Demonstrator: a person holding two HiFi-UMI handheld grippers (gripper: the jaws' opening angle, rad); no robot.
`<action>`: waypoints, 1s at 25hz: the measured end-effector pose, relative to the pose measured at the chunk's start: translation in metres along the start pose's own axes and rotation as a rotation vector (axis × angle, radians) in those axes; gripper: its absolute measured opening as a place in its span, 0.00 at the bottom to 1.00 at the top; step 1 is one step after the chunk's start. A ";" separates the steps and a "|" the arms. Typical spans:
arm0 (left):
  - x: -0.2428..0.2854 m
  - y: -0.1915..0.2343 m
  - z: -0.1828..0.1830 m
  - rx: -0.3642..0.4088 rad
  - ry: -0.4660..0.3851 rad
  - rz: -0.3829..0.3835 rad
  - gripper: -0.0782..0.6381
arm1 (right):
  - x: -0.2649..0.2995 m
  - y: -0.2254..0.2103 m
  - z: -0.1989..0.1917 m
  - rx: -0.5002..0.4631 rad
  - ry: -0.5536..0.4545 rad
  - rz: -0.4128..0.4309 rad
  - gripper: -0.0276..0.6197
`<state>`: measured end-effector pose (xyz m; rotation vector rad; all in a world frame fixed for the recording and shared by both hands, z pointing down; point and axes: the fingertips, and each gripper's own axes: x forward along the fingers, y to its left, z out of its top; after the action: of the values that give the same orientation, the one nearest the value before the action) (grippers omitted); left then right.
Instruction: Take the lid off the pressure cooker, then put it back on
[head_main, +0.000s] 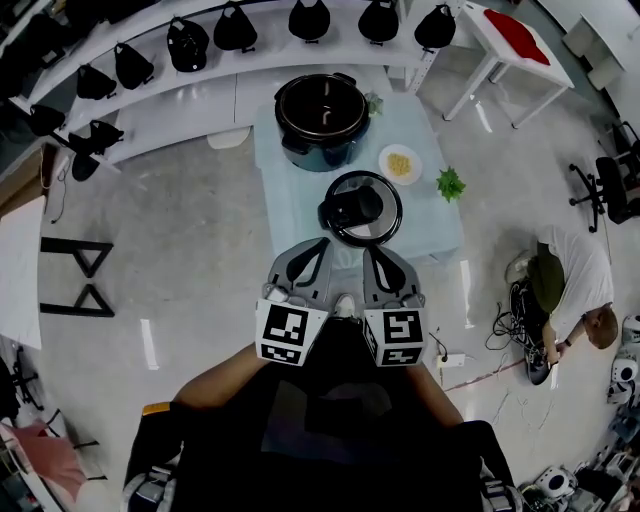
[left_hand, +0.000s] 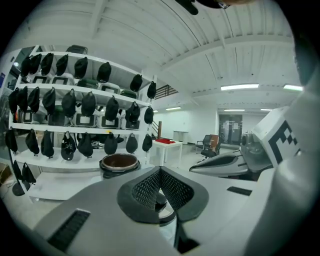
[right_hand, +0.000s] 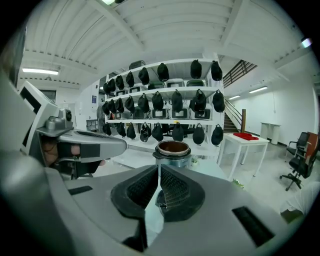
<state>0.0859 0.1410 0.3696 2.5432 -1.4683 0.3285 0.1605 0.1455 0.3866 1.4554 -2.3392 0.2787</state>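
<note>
Right now both grippers sit side by side at the near edge of the small pale-blue table (head_main: 296, 205), pointing across it. The left gripper (head_main: 320, 244) has its jaws closed, the ribbed pads meeting at the tips with nothing between them. The right gripper (head_main: 371, 251) is the same, its jaws together and empty. Each gripper's marker cube faces up, close to the person's body.

The pressure cooker (head_main: 322, 120) stands uncovered at the far edge of the table, its dark inner pot showing. Its lid (head_main: 360, 208) lies flat on the table, nearer than the cooker and apart from it, toward the near edge, with the black handle on top. Both sets of jaw tips are near the lid's near rim, and neither grips it. In each gripper view the lid shows low down, behind the closed pads, with the open cooker farther back.

Toward the table's right edge sits a small white plate (head_main: 400, 163) holding something yellow, and a green sprig (head_main: 450, 184) lies at that edge, just beyond the plate.

Behind the table a curved white shelving unit (head_main: 160, 100) carries rows of black bags. A white side table with a red top (head_main: 512, 35) stands at the far right. A person (head_main: 572, 285) crouches on the floor to the right, among cables.
</note>
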 end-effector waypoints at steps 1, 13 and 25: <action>-0.002 0.000 0.000 0.004 -0.002 -0.006 0.12 | -0.002 0.002 -0.001 0.002 0.002 -0.006 0.09; -0.012 0.007 -0.002 0.030 -0.003 -0.030 0.12 | -0.007 0.015 -0.005 0.015 0.011 -0.036 0.09; -0.009 0.003 -0.005 0.042 0.006 -0.036 0.12 | -0.006 0.011 -0.011 0.016 0.019 -0.042 0.09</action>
<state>0.0780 0.1483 0.3724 2.5950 -1.4264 0.3651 0.1556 0.1592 0.3939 1.5008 -2.2939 0.2998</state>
